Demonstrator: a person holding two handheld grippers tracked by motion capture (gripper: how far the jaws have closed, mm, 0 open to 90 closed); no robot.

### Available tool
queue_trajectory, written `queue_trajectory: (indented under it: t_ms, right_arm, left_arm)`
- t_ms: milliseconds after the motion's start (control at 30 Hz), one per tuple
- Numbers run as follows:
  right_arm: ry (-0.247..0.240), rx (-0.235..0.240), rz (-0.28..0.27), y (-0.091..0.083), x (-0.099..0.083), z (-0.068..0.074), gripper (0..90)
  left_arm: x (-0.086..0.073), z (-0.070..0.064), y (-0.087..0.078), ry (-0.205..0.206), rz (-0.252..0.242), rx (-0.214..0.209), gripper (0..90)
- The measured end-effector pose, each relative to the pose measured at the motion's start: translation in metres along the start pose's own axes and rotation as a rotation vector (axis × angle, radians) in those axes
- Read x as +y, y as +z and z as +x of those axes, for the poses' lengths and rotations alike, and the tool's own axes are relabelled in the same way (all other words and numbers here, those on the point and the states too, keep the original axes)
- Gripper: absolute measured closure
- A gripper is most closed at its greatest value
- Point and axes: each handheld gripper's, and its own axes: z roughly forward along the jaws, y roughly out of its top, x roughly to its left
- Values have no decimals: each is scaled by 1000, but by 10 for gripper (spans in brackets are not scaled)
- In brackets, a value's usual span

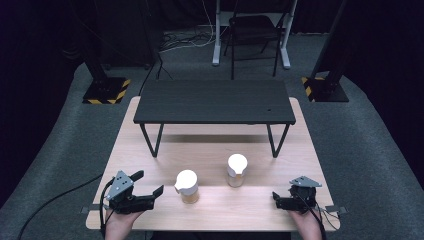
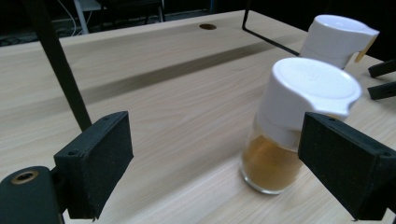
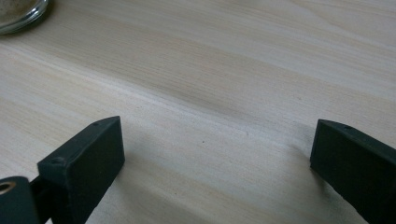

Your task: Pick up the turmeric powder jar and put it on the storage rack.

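Two glass jars with white spouted lids stand on the light wooden table [image 1: 250,210]. The nearer jar [image 1: 187,186] [image 2: 292,126] holds orange-brown powder. My left gripper [image 1: 150,183] [image 2: 215,137] lies just left of it, open, with the jar ahead and to the right of its jaws, untouched. The second jar [image 1: 236,170] [image 2: 337,39] stands farther right and back. At the table's front right my right gripper [image 1: 276,199] [image 3: 215,140] rests open over bare wood. A jar's glass base [image 3: 18,13] shows at the top left of the right gripper view.
A low black shelf on thin metal legs [image 1: 215,101] stands across the back half of the table. One of its legs [image 2: 60,70] rises close to my left jaw. A chair [image 1: 252,30] and stands with yellow-black bases [image 1: 106,92] are on the carpet beyond.
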Motion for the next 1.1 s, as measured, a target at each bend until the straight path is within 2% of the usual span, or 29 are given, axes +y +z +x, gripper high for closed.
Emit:
queue_trajectory:
  t_ms: [433, 600, 933, 1100]
  right_arm:
    - [0, 0, 0, 0, 0, 0, 20]
    - [0, 0, 0, 0, 0, 0, 20]
    - [0, 0, 0, 0, 0, 0, 20]
    - [0, 0, 0, 0, 0, 0, 20]
  left_arm:
    - [6, -22, 6, 57, -23, -61, 90]
    - [5, -28, 11, 64, -26, -76, 88]
    - [-1, -43, 26, 83, -34, -69, 91]
    - [-4, -44, 34, 69, -41, -70, 92]
